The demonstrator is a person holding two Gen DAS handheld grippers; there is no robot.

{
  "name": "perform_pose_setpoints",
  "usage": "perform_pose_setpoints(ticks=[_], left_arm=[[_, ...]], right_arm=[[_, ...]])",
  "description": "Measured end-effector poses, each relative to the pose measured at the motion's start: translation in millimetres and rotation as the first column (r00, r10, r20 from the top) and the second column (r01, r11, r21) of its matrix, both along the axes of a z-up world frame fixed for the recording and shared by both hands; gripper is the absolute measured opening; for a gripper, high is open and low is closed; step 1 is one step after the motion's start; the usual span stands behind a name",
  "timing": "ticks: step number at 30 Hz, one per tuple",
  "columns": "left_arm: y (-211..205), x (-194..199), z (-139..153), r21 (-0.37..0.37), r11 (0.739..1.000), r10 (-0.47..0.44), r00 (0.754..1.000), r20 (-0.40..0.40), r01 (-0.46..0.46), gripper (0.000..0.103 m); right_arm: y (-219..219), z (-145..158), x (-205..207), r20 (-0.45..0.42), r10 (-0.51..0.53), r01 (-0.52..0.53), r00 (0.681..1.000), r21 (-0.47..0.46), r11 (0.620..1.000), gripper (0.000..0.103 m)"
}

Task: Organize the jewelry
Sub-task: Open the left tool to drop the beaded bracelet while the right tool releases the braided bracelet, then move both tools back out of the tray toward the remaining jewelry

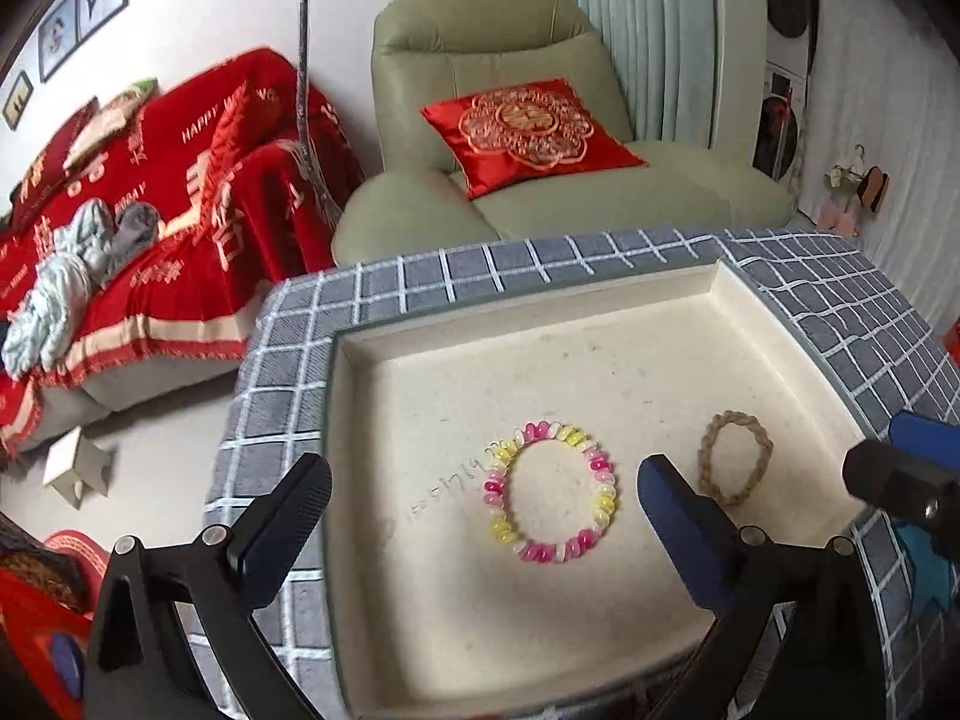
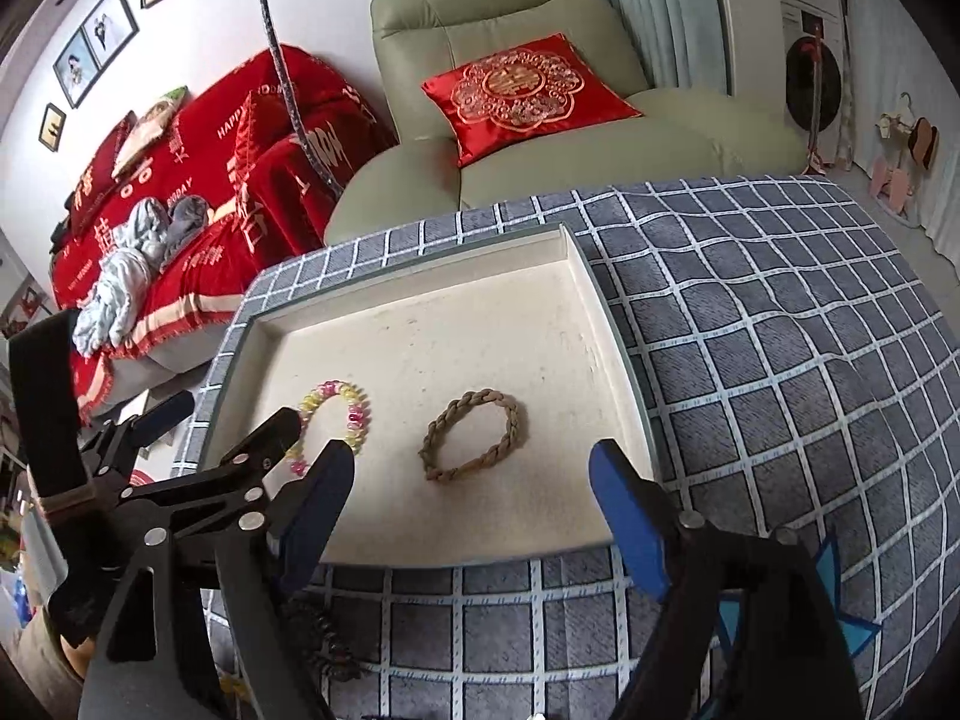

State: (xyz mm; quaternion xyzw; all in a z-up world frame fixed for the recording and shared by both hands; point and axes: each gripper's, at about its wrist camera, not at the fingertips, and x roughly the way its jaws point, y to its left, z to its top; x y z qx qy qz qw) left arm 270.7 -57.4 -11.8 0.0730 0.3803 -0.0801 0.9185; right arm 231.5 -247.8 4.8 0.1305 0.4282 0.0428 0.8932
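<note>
Both tools released, nothing btwn the jaws. Left tool (image 1: 483, 516) spread wide, hovering over the cream tray (image 1: 528, 324), w/ the pink-yellow bead bracelet (image 1: 551, 493) lying flat on the tray floor right btwn its fingers, untouched. Right tool (image 2: 471, 483) apart too, above the braided tan bracelet (image 2: 474, 435), which lies flat just beside the beads, not touching them. Tray sits on the checked grey cloth (image 2: 780, 372) covering the table. Green armchair (image 1: 540, 120) behind.

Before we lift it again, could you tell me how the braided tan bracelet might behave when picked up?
The braided tan bracelet looks like soft cord, so probably floppy and light. Lying flat in the tray, it shouldn't roll.
</note>
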Motion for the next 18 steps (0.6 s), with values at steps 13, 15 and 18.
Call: perform_pose_setpoints(ticks=[13, 15, 18], left_arm=[[39, -88, 10, -0.041, 0.997, -0.064, 0.997, -0.031, 0.063, 0.103], [48, -102, 6, -0.056, 0.997, -0.058, 0.997, -0.050, 0.055, 0.103], [59, -119, -1, -0.066, 0.997, -0.046, 0.997, -0.069, 0.042, 0.103]], right_arm=[[-22, 17, -69, 0.077, -0.080, 0.071, 0.994, 0.113, 0.991, 0.103], [-23, 18, -76, 0.052, -0.081, 0.076, 0.995, 0.097, 0.992, 0.103], [-20, 13, -91, 0.000, -0.050, 0.050, 0.999, 0.078, 0.996, 0.103]])
